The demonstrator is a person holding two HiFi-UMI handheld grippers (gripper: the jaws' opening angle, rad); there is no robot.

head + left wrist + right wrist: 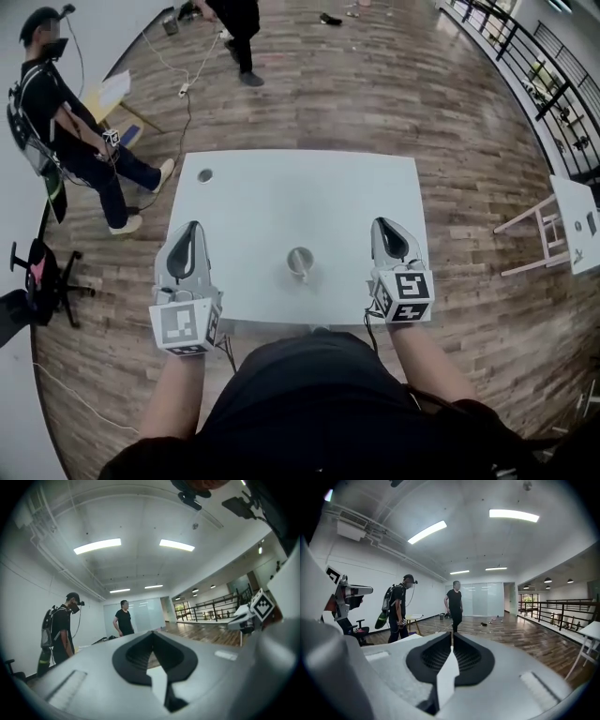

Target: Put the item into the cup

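Note:
A small metal cup (300, 262) stands upright on the white table (281, 192), near its front edge and midway between my two grippers. My left gripper (194, 225) hovers over the table to the cup's left, its jaws closed tip to tip with nothing in them. To the cup's right is my right gripper (382, 222), likewise shut and empty. In the left gripper view the left gripper (151, 632) points level across the room, and the right gripper (452, 633) does much the same in the right gripper view. No loose item shows on the table. The cup's inside is too small to read.
A round grommet hole (204, 174) marks the table's far left corner. One person with a headset and backpack (66, 122) stands left of the table, another (239, 37) beyond it. An office chair (37, 277) is at the left, a white stand (544, 225) and a railing (544, 66) at the right.

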